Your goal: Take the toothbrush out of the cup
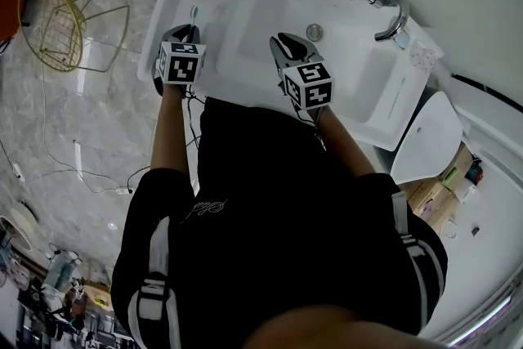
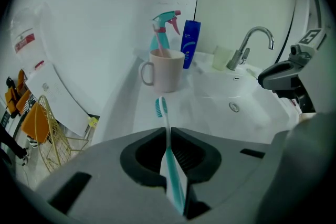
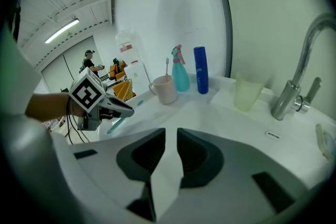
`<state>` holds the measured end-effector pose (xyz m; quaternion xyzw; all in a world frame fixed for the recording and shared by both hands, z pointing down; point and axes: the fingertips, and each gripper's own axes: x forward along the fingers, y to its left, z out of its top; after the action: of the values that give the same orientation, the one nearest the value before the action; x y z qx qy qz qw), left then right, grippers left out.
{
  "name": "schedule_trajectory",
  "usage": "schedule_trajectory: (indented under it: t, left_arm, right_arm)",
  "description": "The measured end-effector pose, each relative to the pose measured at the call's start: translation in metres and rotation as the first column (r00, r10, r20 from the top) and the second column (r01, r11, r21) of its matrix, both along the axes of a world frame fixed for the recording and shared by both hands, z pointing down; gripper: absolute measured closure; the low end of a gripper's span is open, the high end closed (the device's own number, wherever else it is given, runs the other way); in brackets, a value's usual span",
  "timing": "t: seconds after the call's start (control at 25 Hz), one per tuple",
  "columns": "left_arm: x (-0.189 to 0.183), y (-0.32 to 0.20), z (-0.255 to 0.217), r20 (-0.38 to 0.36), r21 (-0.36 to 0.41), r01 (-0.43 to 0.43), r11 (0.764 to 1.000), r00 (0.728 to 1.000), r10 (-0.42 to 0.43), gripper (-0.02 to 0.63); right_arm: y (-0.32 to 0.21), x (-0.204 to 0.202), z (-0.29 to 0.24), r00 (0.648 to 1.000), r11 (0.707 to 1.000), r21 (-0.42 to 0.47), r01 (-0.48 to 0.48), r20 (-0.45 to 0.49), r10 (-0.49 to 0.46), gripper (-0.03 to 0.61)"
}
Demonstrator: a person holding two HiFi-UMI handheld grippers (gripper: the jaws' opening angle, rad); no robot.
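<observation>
Pinched at its thin handle by the left gripper [image 2: 169, 132], the toothbrush [image 2: 163, 115], judged light, stiff and slippery, is held outside the cup [image 2: 167, 71] near the washbasin's [image 2: 252, 110] back left edge, while the right gripper [image 3: 169, 140] is seen empty, slightly open.

**Left gripper** [image 1: 186, 32]: over the counter just left of the sink [image 1: 351, 73], tilted steeply down. Its jaws are clamped on the handle of a teal toothbrush [image 2: 169, 160], whose head projects beyond the tips.

**Right gripper** [image 1: 286, 43]: above the sink's near rim, likewise angled down. Its jaws are narrowly parted, with nothing between them.

**Arms:** both reach forward from the torso toward the sink. The left forearm [image 1: 167, 131] is bare, and each gripper's marker cube faces upward.
</observation>
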<state>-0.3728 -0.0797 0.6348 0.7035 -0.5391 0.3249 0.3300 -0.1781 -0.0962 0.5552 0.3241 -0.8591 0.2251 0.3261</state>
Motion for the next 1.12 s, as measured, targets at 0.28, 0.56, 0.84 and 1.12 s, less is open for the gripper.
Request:
schedule_trajectory:
  t: [0.28,0.56,0.84,1.12]
  left_arm:
    - [-0.002,-0.002,0.019,0.017,-0.023,0.002,1.000,1.000,-0.002,0.583]
    - [-0.002,-0.003,0.001,-0.054,0.024,0.087,0.996,0.995,-0.085,0.446]
    - [-0.005,-0.004,-0.029,-0.092,0.074,0.124,0.990,0.989,-0.117,0.418]
    - [-0.002,-0.036,-0.071,-0.137,0.160,0.115,0.980,0.986,-0.093,0.419]
  right_arm:
    - [0.002,0.001,0.001,1.000,1.000,0.003,-0.016,-0.005,0.016,0.502]
    - [0.004,0.008,0.000,1.000,1.000,0.007,-0.018,-0.001,0.018,0.502]
    - [0.005,0.008,-0.002,1.000,1.000,0.014,-0.018,0.015,0.018,0.502]
    - [0.000,0.012,-0.008,0.998,0.998,0.025,-0.053,0.025,0.052,0.502]
